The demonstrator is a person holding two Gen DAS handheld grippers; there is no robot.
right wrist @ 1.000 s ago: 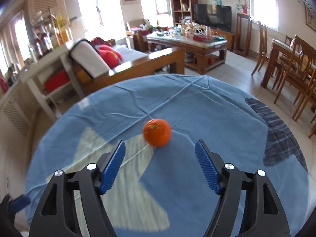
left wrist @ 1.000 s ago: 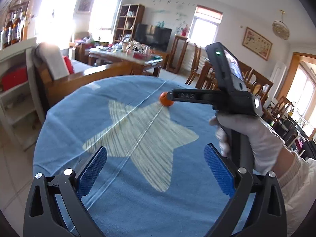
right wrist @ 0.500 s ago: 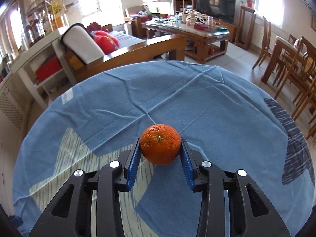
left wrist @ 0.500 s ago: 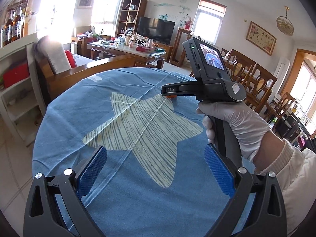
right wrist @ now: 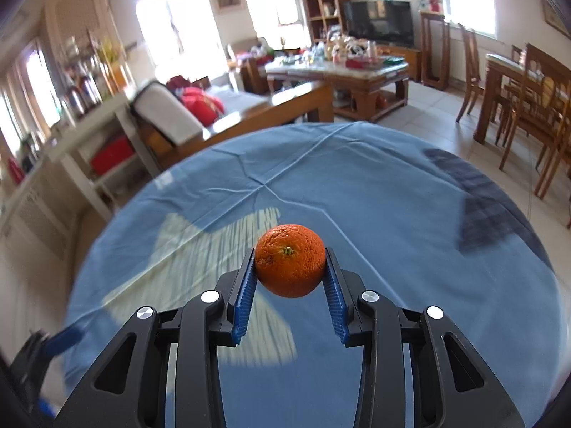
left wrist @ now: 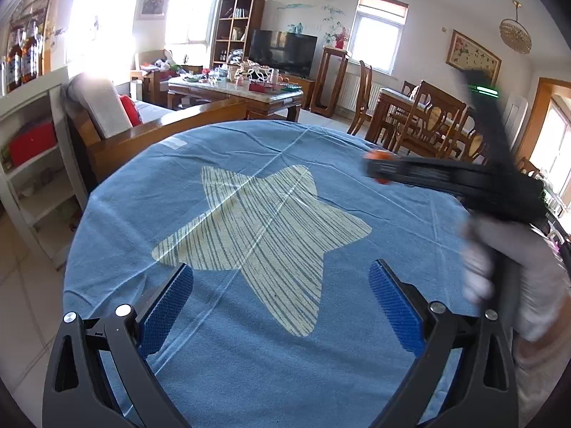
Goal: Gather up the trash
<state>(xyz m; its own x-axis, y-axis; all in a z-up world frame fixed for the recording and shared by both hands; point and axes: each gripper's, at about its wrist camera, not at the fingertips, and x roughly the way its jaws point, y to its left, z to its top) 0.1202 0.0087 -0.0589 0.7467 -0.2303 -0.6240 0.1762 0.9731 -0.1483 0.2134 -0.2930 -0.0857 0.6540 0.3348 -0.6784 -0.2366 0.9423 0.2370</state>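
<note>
My right gripper (right wrist: 289, 267) is shut on an orange (right wrist: 289, 260), its blue pads pressed on both sides, and holds it above the round table with the blue star cloth (right wrist: 392, 214). In the left wrist view the right gripper (left wrist: 378, 167) is a blurred black shape at the right, held by a white-gloved hand (left wrist: 514, 271), with a bit of the orange (left wrist: 379, 156) showing at its tip. My left gripper (left wrist: 282, 296) is open and empty, low over the near part of the cloth (left wrist: 249, 356).
A pale striped star (left wrist: 264, 228) marks the cloth's middle. Past the table stand a wooden sofa (left wrist: 142, 132), a cluttered coffee table (left wrist: 235, 89), white shelves (left wrist: 32, 164) at the left and dining chairs (left wrist: 439, 121) at the right.
My right gripper closed on the orange and has lifted it off the cloth, moving right and up. My left gripper has stayed open and nearly still.
</note>
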